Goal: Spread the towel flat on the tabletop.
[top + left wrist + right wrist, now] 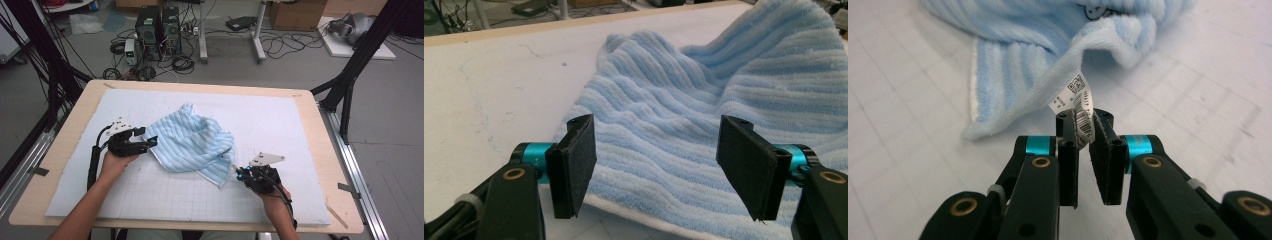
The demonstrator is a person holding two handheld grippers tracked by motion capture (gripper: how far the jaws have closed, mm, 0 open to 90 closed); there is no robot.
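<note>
Striped towel (192, 144) crumpled, long axis upper-left to lower-right; right hand-held gripper (1087, 131) pinching label (1079, 107).

left tool (659, 165): black pads, teal collars being shown | right tool (1087, 145): brass screws, black cable being seen

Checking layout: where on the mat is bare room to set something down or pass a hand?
Bare: the white mat right of the blue towel, the strip between the towel and the far edge, and the near strip between both forearms. Crowded: mid-left, where the left gripper meets the towel, and by the right gripper.
</note>
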